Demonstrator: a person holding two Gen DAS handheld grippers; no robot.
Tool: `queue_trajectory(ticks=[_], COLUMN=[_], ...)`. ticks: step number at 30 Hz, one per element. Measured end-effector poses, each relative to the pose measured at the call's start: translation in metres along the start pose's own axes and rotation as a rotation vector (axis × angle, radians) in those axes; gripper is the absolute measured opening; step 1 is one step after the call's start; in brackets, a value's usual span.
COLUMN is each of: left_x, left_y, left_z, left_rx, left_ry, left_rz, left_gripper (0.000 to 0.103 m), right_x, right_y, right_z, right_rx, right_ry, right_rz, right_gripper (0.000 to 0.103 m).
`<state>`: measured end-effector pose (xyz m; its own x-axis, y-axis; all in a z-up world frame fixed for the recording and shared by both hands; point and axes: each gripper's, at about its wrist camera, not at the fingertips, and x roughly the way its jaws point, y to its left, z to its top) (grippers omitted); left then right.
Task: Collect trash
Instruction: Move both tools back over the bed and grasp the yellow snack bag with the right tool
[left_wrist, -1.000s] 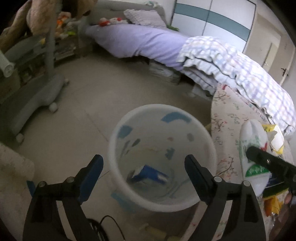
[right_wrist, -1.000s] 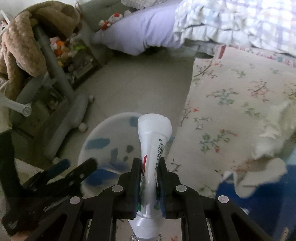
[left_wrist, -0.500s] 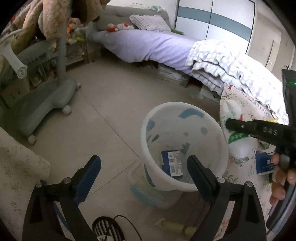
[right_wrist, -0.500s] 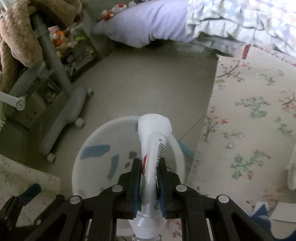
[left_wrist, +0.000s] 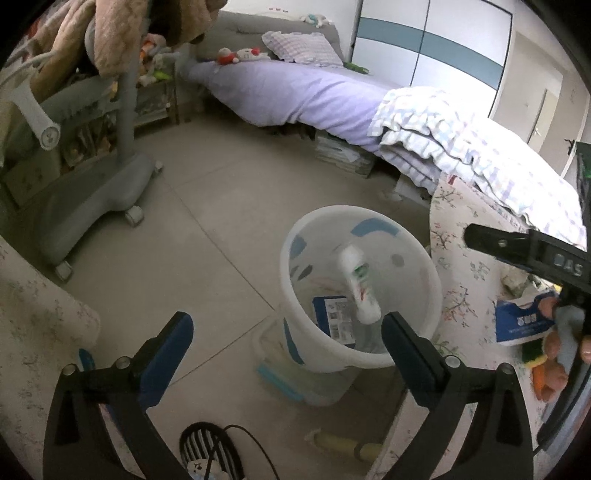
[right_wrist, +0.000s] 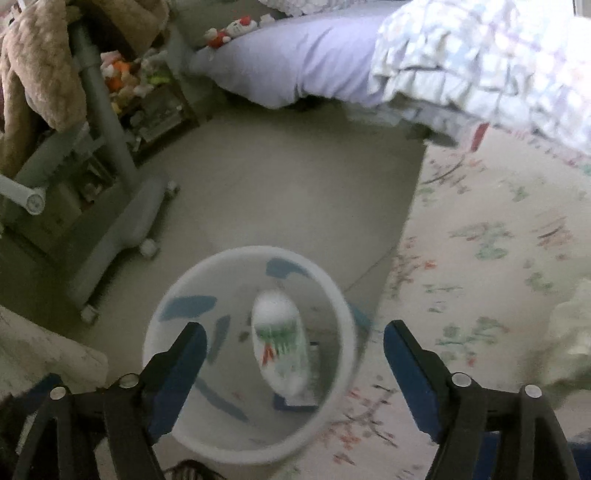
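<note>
Held right gripper directly above bin, pointing steeply down, to send a release straight into the mouth. Had just opened its fingers wide; left nothing between the pads. Caught tube loose and blurred inside the bin rim, below the fingers, apparently in fall and not yet at rest. Found 1 blue box already at the bin bottom, beside the tube.

Held left gripper near the bin on the floor side, aimed at the same mouth, clear of the drop path. Had just opened its fingers further, to full width; gripped nothing. Judged this spread as readiness for the next pick.

Saw bin standing at the edge of rug, likely for short carries. Noted blue packet on the rug, well right of the bin: probable next item.
</note>
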<state>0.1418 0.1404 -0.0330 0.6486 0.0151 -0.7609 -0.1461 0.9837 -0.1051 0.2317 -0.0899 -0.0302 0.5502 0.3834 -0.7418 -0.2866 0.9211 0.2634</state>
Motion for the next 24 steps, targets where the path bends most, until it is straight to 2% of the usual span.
queue_trajectory(ticks=[9, 18, 24], left_x=[-0.03, -0.061, -0.073], left_y=[-0.025, -0.067, -0.095], left_z=[-0.01, -0.024, -0.034], left_rx=[0.036, 0.123, 0.172], left_ry=[-0.007, -0.018, -0.008], left_rz=[-0.031, -0.078, -0.099], left_gripper=[0.103, 0.103, 0.103], right_x=[-0.071, -0.139, -0.175], right_y=[-0.033, -0.074, -0.114], right_z=[-0.02, -0.057, -0.09], right_rx=[-0.02, -0.017, 0.037], right_ry=[-0.064, -0.085, -0.104], right_rz=[-0.065, -0.136, -0.198], right_gripper=[0.102, 0.102, 0.102])
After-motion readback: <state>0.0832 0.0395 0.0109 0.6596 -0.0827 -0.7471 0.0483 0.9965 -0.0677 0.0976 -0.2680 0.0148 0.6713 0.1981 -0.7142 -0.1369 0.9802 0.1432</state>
